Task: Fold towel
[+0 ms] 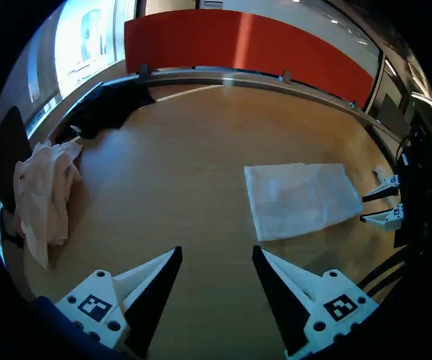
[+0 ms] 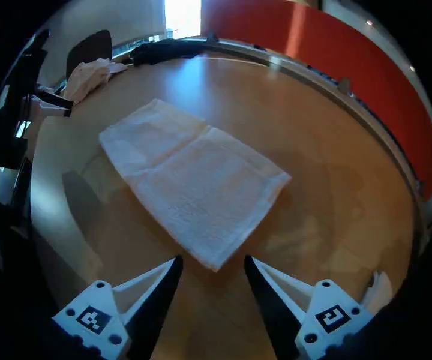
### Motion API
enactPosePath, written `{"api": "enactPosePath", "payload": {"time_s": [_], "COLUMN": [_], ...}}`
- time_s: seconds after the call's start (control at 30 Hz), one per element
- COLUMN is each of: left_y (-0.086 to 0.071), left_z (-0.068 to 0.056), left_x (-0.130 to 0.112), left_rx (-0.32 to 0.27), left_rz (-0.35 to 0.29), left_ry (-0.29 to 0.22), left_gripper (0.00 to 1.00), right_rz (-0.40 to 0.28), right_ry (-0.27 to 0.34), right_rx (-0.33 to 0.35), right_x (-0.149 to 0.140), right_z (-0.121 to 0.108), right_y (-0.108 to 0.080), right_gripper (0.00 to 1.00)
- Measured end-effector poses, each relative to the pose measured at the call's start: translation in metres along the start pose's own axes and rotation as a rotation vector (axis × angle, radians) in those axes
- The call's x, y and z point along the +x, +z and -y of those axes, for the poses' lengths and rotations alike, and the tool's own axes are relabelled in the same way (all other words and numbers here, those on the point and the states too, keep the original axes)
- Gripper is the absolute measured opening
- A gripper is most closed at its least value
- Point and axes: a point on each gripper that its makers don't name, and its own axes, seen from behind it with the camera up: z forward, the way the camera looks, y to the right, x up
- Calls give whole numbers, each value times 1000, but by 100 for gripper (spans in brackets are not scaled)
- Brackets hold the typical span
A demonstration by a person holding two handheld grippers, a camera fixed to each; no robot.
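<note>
The white towel (image 2: 192,180) is lying flat on the wooden counter (image 2: 312,150), squared into a rectangle with a crease running across its middle. The right claw (image 2: 211,259) is hovering just short of the towel's near corner, its fingers standing well apart and gripping nothing. The left claw (image 1: 216,249) is hanging over bare counter well apart from the towel, likewise wide open and empty. The towel is looking light, soft and limp, so it is likely going to sag and drag rather than hold a shape. The corners seem the best place to pinch, one claw at each end of a short edge, keeping that edge taut. Cloth lying flush on smooth wood may be hard to get a finger under, though its thickness is too blurred to judge. A crumpled pale cloth (image 1: 45,192) is sitting at the counter's edge.
</note>
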Motion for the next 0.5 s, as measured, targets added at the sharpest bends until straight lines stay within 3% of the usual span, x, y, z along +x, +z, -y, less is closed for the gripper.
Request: {"api": "enactPosePath", "payload": {"time_s": [0.3,0.5], "left_y": [-1,0], "left_z": [0,1], "left_x": [-1,1], "left_rx": [-2,1], "left_rz": [3,2], "left_ry": [-2,6], "left_gripper": [86,86], "right_rz": [22,19], "right_ry": [6,7], "right_rx": [18,34], "right_x": [-8,-7], "right_z": [-1,1], "right_y": [2,1], "right_gripper": [53,51]}}
